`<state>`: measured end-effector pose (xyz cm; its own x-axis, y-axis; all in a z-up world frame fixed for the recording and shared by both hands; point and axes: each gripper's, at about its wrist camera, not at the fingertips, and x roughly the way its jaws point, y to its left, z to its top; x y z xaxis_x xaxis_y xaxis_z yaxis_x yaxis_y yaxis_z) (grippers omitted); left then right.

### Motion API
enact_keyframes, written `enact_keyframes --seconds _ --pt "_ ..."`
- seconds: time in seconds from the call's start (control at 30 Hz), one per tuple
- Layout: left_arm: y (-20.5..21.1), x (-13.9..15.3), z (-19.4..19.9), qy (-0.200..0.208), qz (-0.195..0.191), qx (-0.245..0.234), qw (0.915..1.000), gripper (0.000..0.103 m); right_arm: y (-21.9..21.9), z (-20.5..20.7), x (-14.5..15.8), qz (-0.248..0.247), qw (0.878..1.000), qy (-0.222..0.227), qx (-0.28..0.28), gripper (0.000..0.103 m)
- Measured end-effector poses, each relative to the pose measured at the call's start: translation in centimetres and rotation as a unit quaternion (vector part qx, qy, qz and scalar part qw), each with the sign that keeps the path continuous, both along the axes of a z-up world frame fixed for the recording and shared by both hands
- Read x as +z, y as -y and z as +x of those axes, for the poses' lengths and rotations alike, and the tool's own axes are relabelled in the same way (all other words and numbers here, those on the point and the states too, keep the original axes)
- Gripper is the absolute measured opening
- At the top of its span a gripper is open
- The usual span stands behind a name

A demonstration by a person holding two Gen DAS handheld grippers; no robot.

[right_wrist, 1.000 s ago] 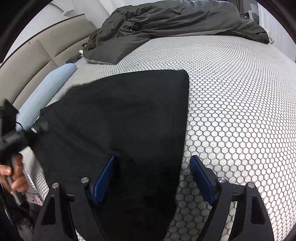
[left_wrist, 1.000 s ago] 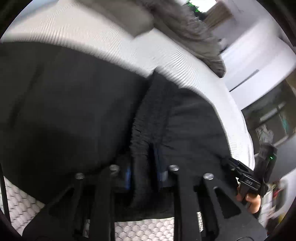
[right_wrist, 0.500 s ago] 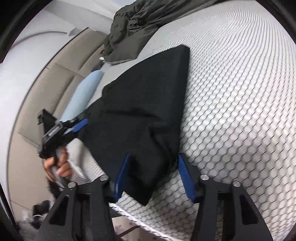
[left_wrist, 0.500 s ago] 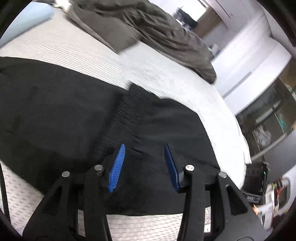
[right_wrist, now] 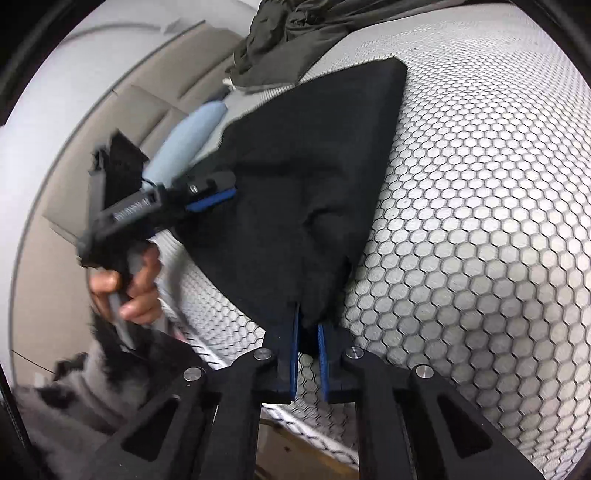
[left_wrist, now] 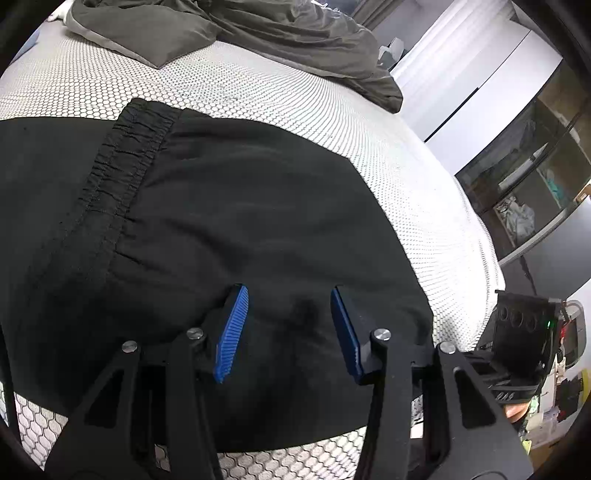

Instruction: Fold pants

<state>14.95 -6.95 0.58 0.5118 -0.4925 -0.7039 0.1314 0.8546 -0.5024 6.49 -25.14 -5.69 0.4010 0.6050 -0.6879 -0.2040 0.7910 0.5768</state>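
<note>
Black pants [left_wrist: 258, 203] lie folded on the honeycomb mattress cover, with the gathered waistband [left_wrist: 122, 158] across the upper left. My left gripper [left_wrist: 288, 291] hovers over the near part of the cloth. Its jaws are opening and its blue pads hold nothing. In the right wrist view the pants [right_wrist: 314, 166] run away from me, and their near corner at the bed's edge sits between the closing jaws of my right gripper [right_wrist: 308, 321], whose pads pinch the cloth. The left gripper [right_wrist: 221, 192] shows there at the pants' left side, held by a hand [right_wrist: 136, 291].
A crumpled dark grey duvet [left_wrist: 258, 29] lies at the far end of the bed. A light blue pillow [right_wrist: 188, 136] rests against the beige headboard [right_wrist: 147, 103]. Bare mattress [right_wrist: 480, 221] spreads to the right of the pants. Glass-fronted shelves [left_wrist: 535, 166] stand beyond the bed.
My left gripper let go of the waistband fold, opened and drew back toward the near side. My right gripper swung to the pants' near corner and closed on it.
</note>
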Motion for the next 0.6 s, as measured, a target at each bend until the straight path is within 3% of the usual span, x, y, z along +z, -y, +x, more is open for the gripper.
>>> enact_keyframes --seconds 0.03,0.1,0.2,0.23,0.3,0.43,0.53,0.6 --pt "0.3 0.3 -0.3 0.004 -0.003 -0.004 1.0000 0.043 0.5 -0.1 0.6 0.010 1.000 0.005 -0.007 0.022" --pt "1.2 0.2 -0.4 0.006 -0.002 -0.014 0.9999 0.043 1.2 -0.1 1.6 0.027 0.999 0.024 -0.034 0.026" --pt "3.3 -0.1 -0.4 0.007 0.006 -0.043 0.9990 0.044 1.5 1.2 1.5 0.050 0.996 0.021 -0.070 0.025" --pt "4.1 -0.3 -0.5 0.011 0.021 -0.050 0.9985 0.044 1.3 1.8 1.1 0.045 0.995 0.014 -0.083 0.018" --pt "4.8 -0.6 -0.6 0.011 0.033 -0.054 0.9979 0.045 0.5 3.1 0.3 0.017 0.998 -0.003 -0.067 0.011" --pt "4.2 -1.2 -0.3 0.001 0.007 -0.052 0.9986 0.045 -0.3 2.8 0.2 -0.013 1.000 -0.002 -0.021 0.008" --pt "4.4 -0.9 -0.3 0.009 0.023 -0.050 0.9984 0.045 -0.9 2.2 0.2 -0.029 0.999 -0.005 0.021 0.012" --pt "5.3 -0.2 -0.8 0.024 0.023 -0.066 0.9973 0.045 -0.2 2.2 0.7 -0.024 1.000 -0.004 0.017 0.018"
